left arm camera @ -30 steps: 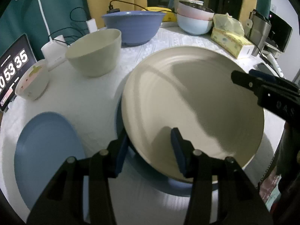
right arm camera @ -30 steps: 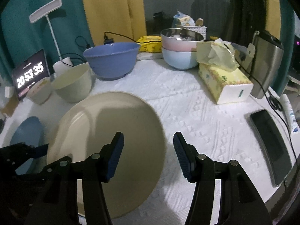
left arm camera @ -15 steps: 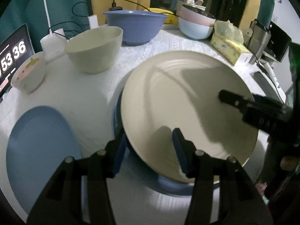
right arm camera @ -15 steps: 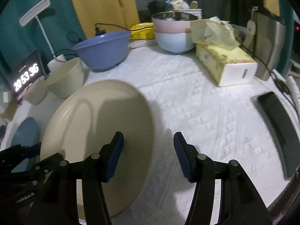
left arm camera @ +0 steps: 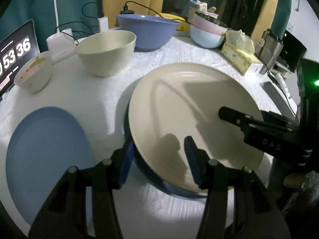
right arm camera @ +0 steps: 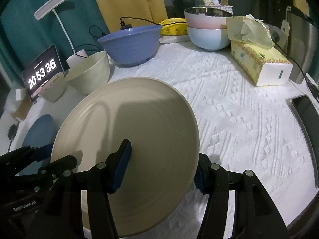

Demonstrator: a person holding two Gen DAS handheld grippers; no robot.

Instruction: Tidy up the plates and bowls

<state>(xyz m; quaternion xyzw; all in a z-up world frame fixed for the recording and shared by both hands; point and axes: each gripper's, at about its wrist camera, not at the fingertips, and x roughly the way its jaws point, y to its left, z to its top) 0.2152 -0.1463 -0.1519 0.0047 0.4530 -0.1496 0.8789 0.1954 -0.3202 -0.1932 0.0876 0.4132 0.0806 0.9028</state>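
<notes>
the cream plate (left arm camera: 191, 107) is shown near the middle of the white textured cloth (right arm camera: 239, 99), resting tilted on a dark blue plate (left arm camera: 175, 191) whose rim shows beneath it from about 6 to 9 o'clock. a second, light blue plate (left arm camera: 45, 151) lies flat toward 9 o'clock, well apart.

the left gripper (left arm camera: 157, 157) is seen with its jaws parted astride the cream plate's near-left rim; one pad lies outside the rim, the other over the plate's face, and no squeeze on the rim is visible, so it is read as released. the right gripper (right arm camera: 161, 163) is likewise spread across the opposite edge, one finger above the plate's face and one beyond the rim, with nothing clenched.

the step in hand is judged to be the seating of the cream plate on the dark blue one. it is done well if the rim is kept centred between each pair of pads, the upper plate is nudged until the blue rim shows evenly all round, and sliding is kept slow so the cloth is not dragged. the cream bowl (left arm camera: 105, 51) at 11 o'clock and blue bowl (left arm camera: 147, 31) at 12 o'clock are left clear.
</notes>
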